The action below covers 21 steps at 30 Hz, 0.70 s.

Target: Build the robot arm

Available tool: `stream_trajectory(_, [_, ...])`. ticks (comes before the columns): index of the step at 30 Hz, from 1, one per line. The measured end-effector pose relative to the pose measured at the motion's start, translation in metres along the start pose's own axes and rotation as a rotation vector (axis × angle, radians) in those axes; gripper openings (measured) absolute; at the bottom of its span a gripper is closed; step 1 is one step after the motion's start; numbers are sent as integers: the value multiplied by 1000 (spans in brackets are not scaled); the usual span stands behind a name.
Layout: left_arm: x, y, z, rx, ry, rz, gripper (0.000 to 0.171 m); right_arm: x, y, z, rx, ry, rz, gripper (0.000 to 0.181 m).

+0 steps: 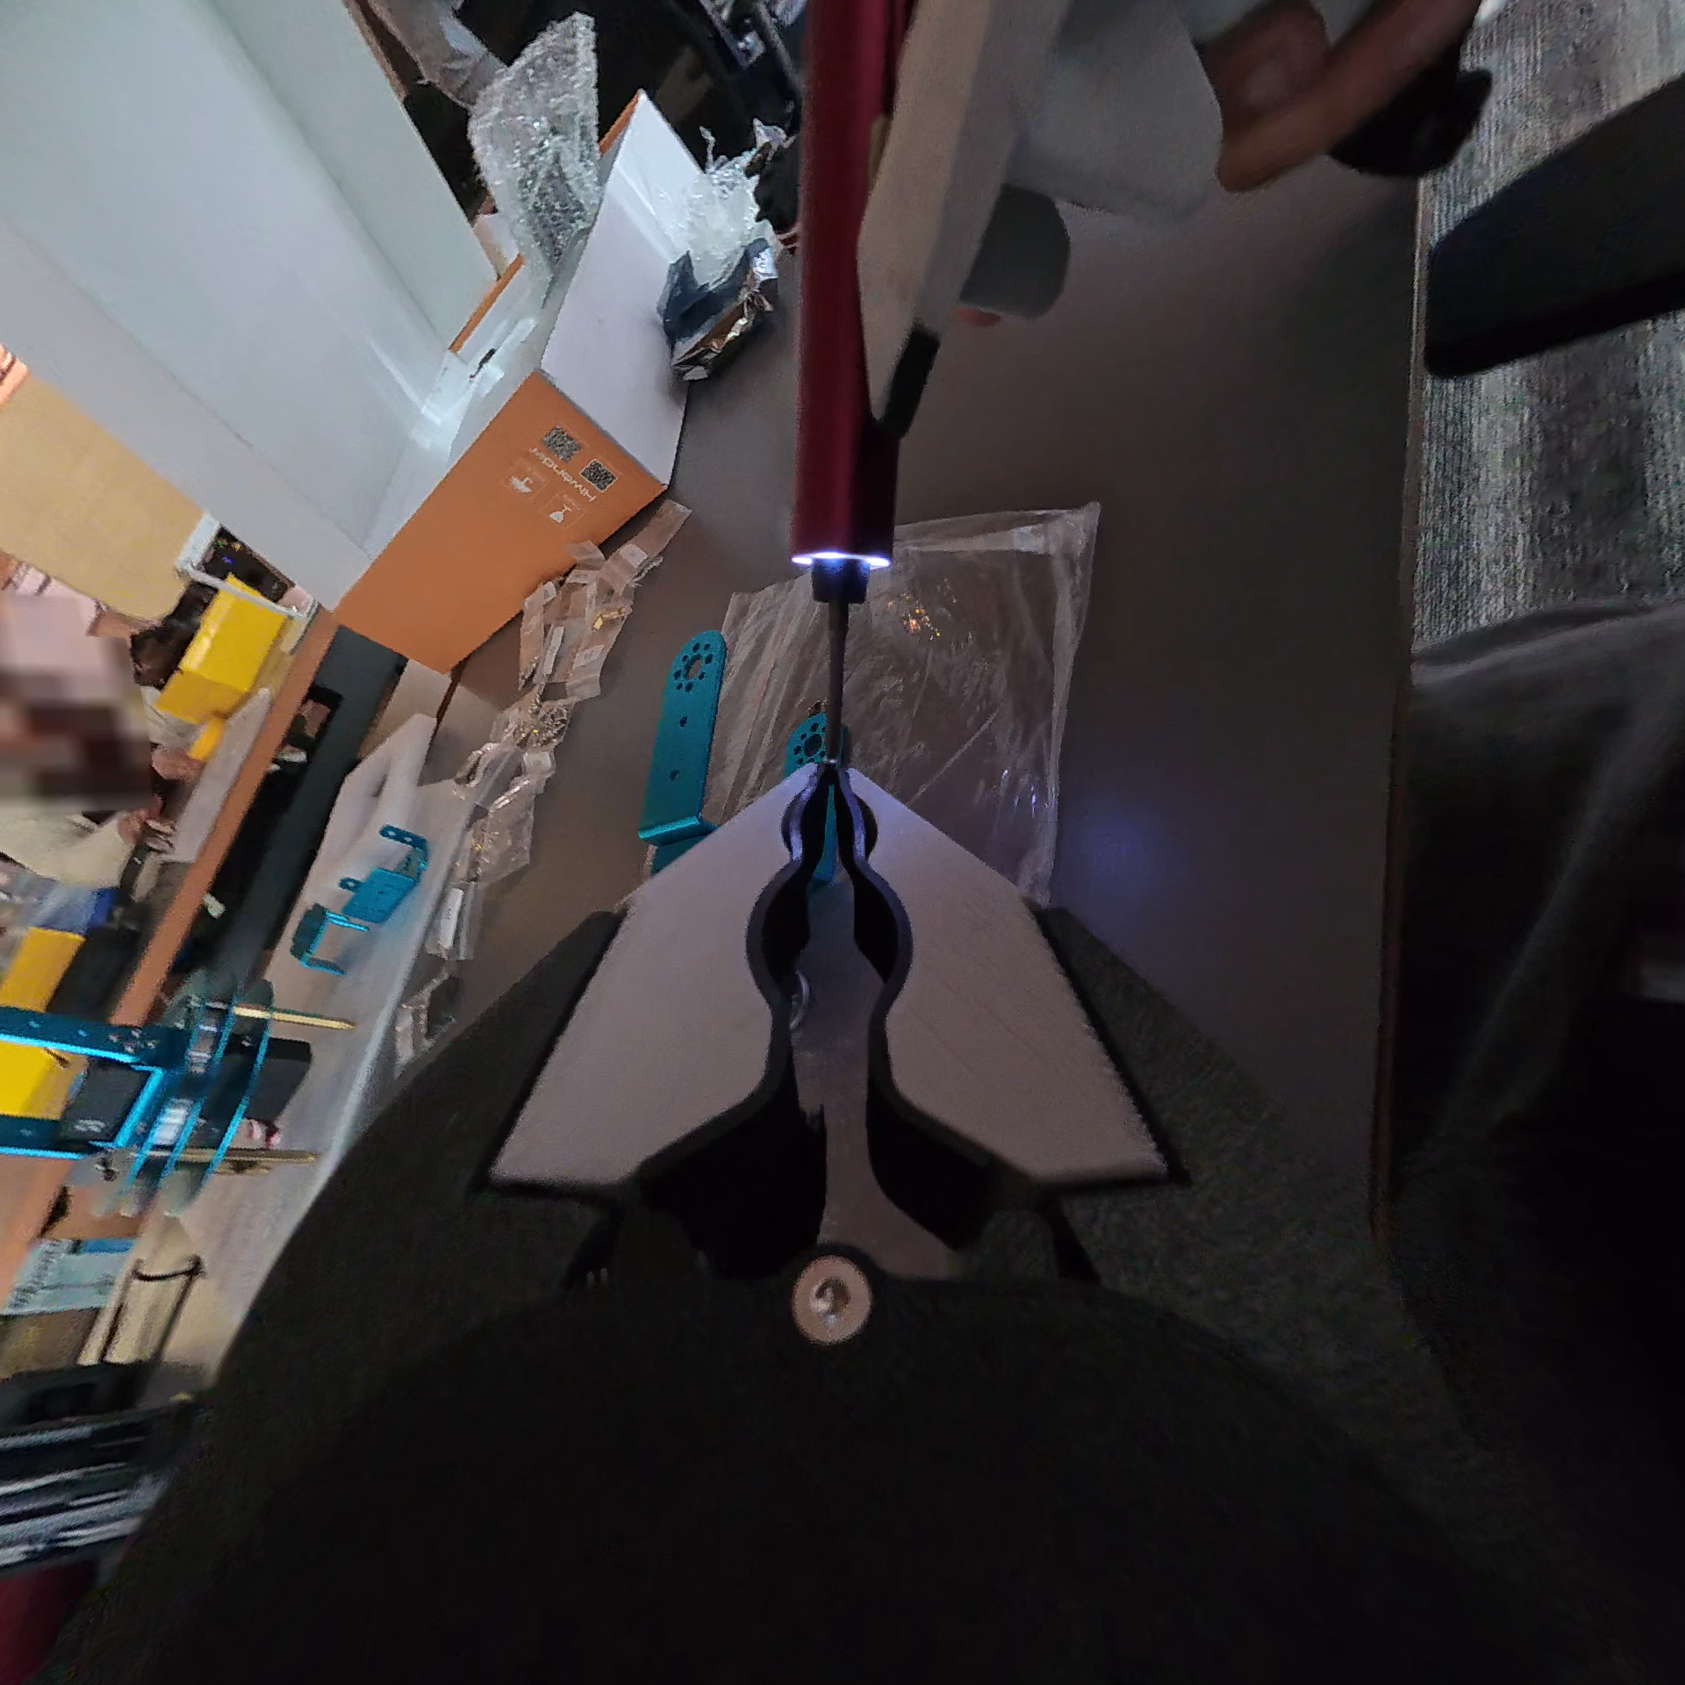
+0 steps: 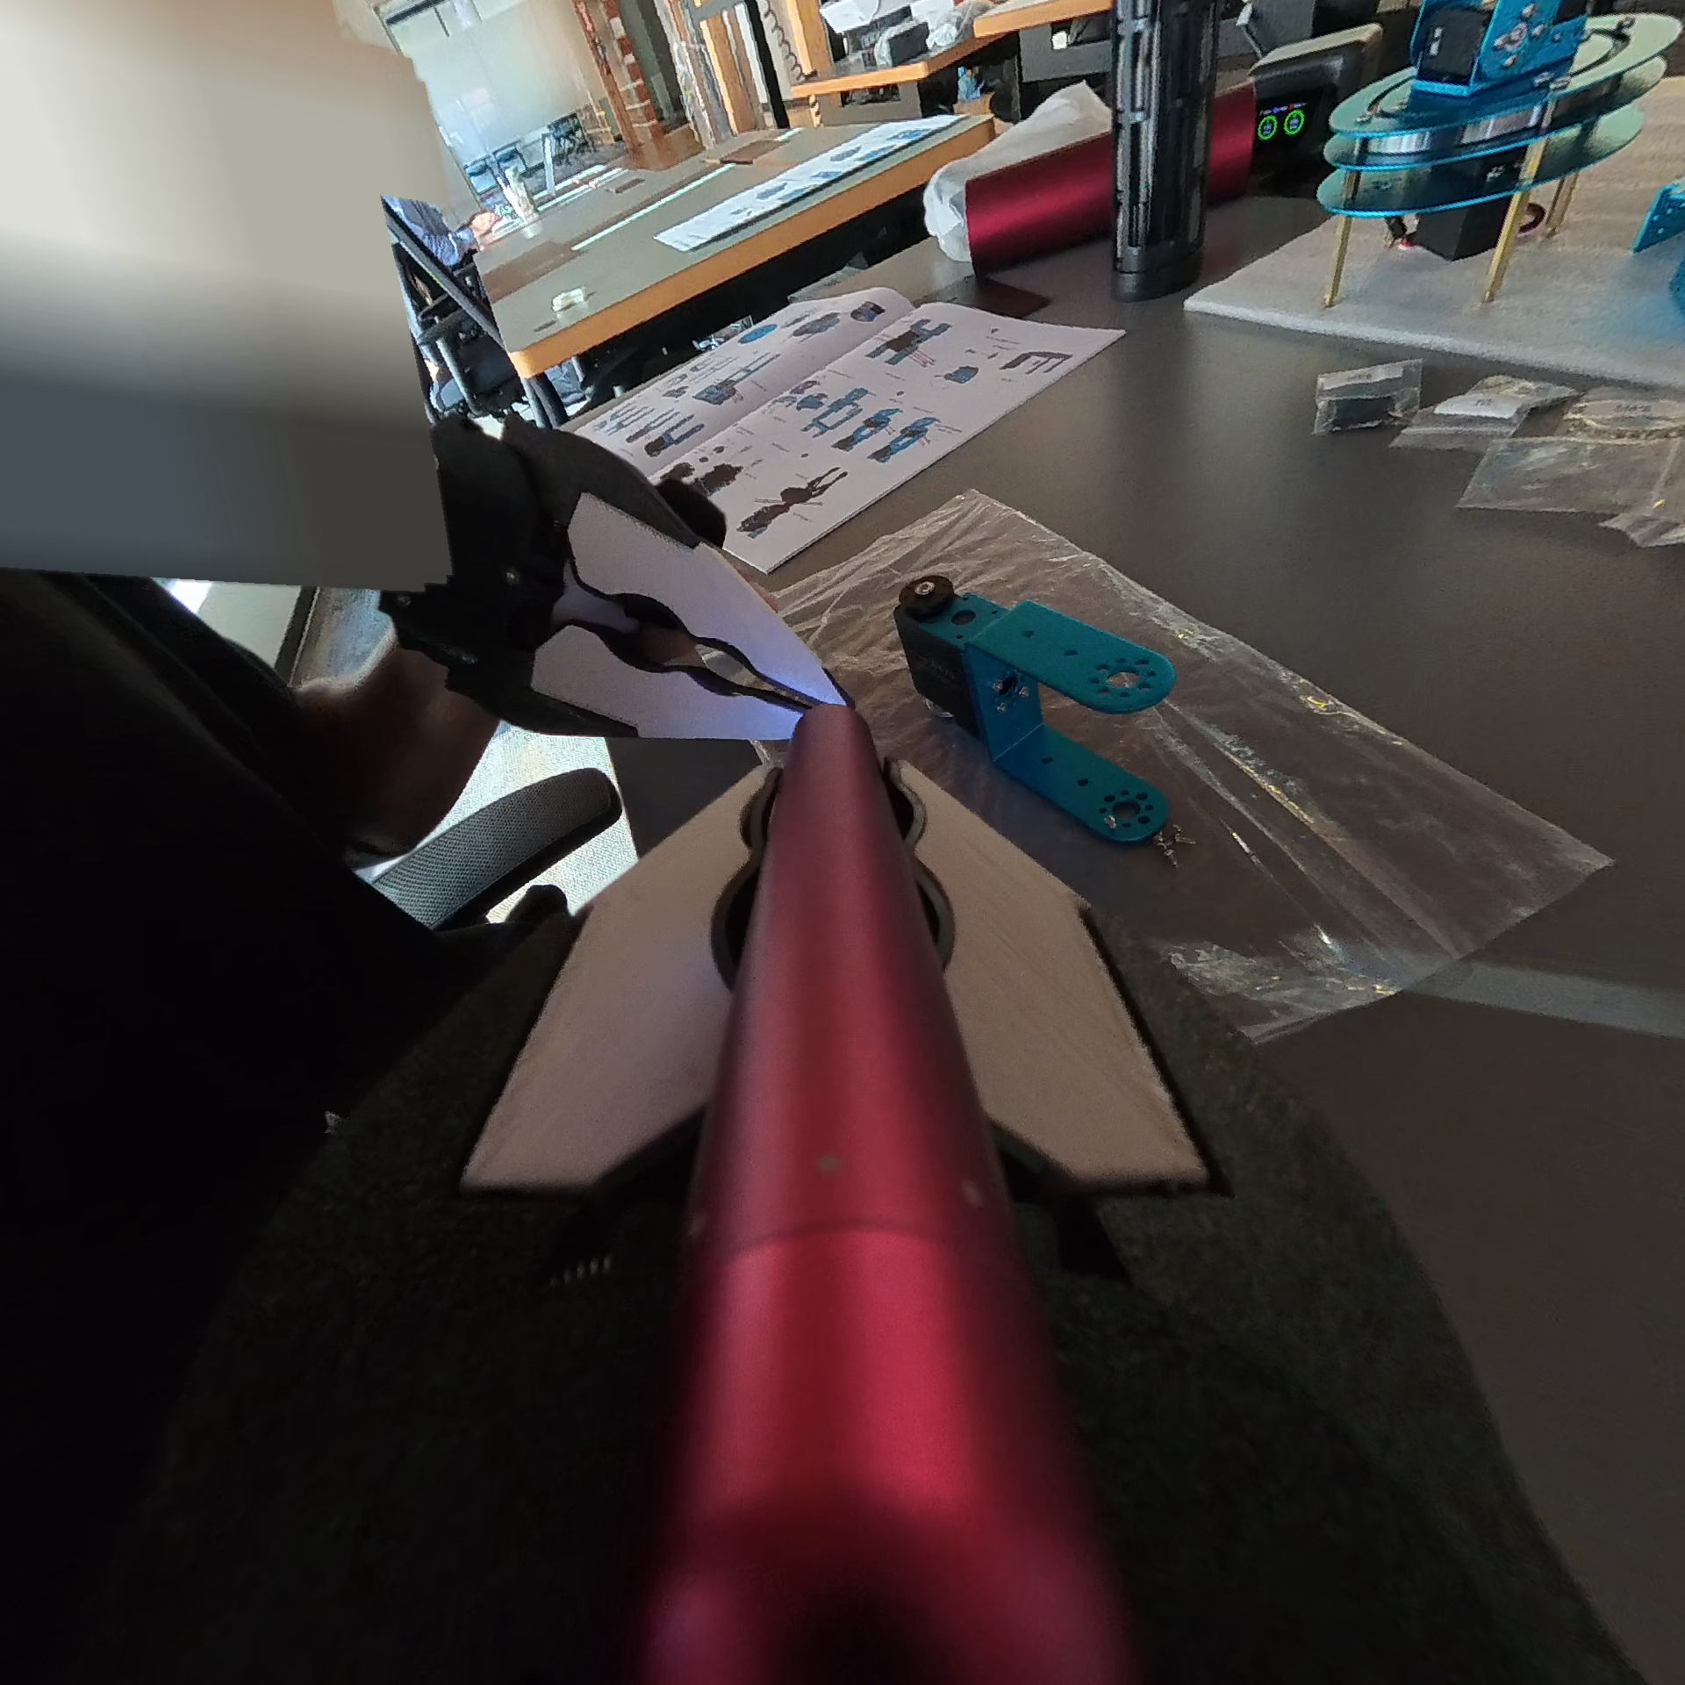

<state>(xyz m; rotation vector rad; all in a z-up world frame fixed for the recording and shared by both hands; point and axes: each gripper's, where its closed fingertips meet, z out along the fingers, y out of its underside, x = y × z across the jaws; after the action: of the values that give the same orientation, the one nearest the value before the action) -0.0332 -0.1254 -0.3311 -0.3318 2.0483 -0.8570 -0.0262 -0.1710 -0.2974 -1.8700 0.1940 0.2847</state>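
My right gripper [image 2: 830, 775] is shut on a red electric screwdriver [image 2: 821, 1049] that points forward; its light ring is lit in the left wrist view [image 1: 834, 365]. The thin bit [image 1: 834, 675] meets the tips of my left gripper [image 1: 832, 770], which is shut on what looks like a small screw [image 1: 832, 761]. The left gripper also shows in the right wrist view [image 2: 834, 702], just ahead of the screwdriver nose. Behind them, a blue metal bracket with a black servo [image 2: 1049, 693] lies on a clear plastic bag [image 2: 1276, 821] on the dark table; the bracket also shows in the left wrist view [image 1: 684, 729].
An open picture manual [image 2: 848, 401] lies beyond the bag. Small parts bags [image 2: 1550, 438] lie at the right. A blue round-plate assembly [image 2: 1477, 118], a black cylinder [image 2: 1158, 182] and an orange-and-white box [image 1: 547, 474] stand farther off. A chair armrest [image 2: 511, 839] sits by the table edge. The blue round-plate assembly [image 2: 1477, 118] is about equally far from each gripper, around 40 cm.
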Motion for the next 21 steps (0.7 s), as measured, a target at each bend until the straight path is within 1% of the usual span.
stream_trajectory(4, [-3,-1,-3,2,19,10,0,-1,-4,1,27,-5,-1,23])
stream_trajectory(7, [-8,-2,-6,13,28,-34,1,-2,-8,2,57,-21,18,23])
stream_trajectory(8, [-9,-3,-7,20,33,-54,4,-2,-10,2,73,-27,23,22])
stream_trajectory(10, [-13,-1,-9,19,33,-88,20,-3,-15,1,105,-45,35,23])
stream_trajectory(13, [-20,5,-14,14,30,-125,27,-1,-20,-1,126,-58,45,22])
stream_trajectory(17, [-35,18,-23,27,45,-216,30,6,-25,-1,106,-47,14,22])
stream_trajectory(19, [-48,25,-27,53,72,-284,32,13,-31,0,66,-44,-38,22])
stream_trajectory(21, [-62,30,-29,94,129,-360,32,21,-42,3,6,-60,-121,24])
